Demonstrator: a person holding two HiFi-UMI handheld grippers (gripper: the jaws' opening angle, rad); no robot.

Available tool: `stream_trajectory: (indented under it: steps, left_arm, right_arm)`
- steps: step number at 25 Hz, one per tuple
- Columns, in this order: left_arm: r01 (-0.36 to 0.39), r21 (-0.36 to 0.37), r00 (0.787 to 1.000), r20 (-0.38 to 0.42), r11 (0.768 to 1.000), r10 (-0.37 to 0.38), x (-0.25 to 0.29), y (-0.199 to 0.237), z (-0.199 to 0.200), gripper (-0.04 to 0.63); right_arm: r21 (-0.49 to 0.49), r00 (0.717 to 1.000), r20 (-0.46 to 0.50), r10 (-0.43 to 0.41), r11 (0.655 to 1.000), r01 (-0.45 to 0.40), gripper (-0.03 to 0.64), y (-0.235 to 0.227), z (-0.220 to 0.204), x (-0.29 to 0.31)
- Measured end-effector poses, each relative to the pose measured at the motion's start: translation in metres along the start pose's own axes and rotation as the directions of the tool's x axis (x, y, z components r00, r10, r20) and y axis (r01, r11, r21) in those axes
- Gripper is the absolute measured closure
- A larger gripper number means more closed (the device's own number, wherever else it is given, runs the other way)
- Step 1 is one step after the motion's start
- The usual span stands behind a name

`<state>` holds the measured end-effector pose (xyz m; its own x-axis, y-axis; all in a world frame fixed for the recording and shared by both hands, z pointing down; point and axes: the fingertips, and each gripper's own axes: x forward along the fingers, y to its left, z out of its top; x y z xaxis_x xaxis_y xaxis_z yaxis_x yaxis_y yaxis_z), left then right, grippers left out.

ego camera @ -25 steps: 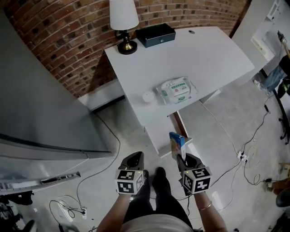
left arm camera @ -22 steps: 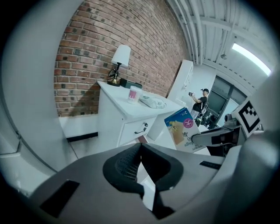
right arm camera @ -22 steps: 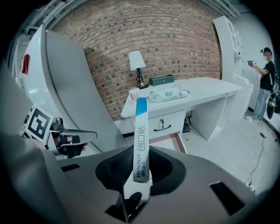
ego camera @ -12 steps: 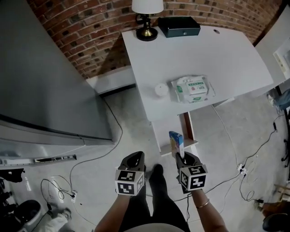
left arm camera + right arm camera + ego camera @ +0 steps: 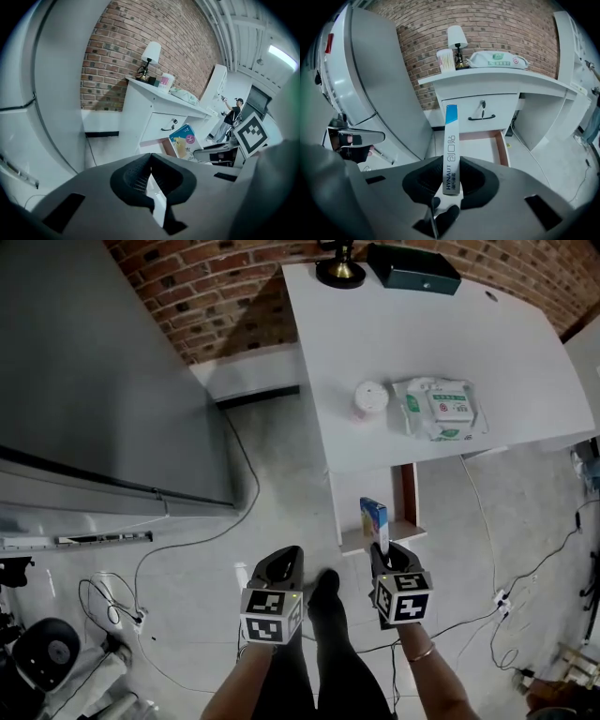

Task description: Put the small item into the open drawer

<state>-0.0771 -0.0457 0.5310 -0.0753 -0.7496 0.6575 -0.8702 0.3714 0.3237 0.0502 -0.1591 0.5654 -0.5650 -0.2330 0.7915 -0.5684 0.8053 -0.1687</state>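
- the box [image 5: 451, 140] stands upright in the right gripper [image 5: 452, 182], pinched at its lower end, in front of the open drawer [image 5: 502, 149] and not yet in it.
- it looks like a light, thin carton: smooth, easily dented on its broad faces, so a gentle low pinch suits it.
- the left gripper [image 5: 150, 174] is closed and empty.

Two claws [image 5: 284, 561] [image 5: 388, 555], one slim box [image 5: 373, 519] (blue-topped), one lamp [image 5: 339, 268], one open drawer [image 5: 502, 149].
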Motion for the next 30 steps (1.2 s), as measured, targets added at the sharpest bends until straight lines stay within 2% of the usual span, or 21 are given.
stream_trajectory:
  steps: [9, 16, 30]
  left_arm:
    - [-0.057, -0.064, 0.998, -0.002, 0.996, 0.057, 0.033, 0.042, -0.049, 0.574]
    - [-0.09, -0.126, 0.996, 0.011, 0.988, 0.092, 0.063, 0.07, -0.072, 0.574]
    - [-0.078, -0.154, 0.997, 0.002, 0.985, 0.079, 0.098, 0.087, -0.095, 0.574]
  right_arm:
    - [0.023, 0.999, -0.029, -0.014, 1.0, 0.015, 0.529, -0.007, -0.036, 0.074]
    - [-0.011, 0.998, -0.052, -0.03, 1.0, 0.029, 0.529, -0.015, -0.056, 0.129]
    - [-0.057, 0.995, -0.065, -0.077, 0.996, 0.073, 0.529, -0.036, -0.061, 0.196]
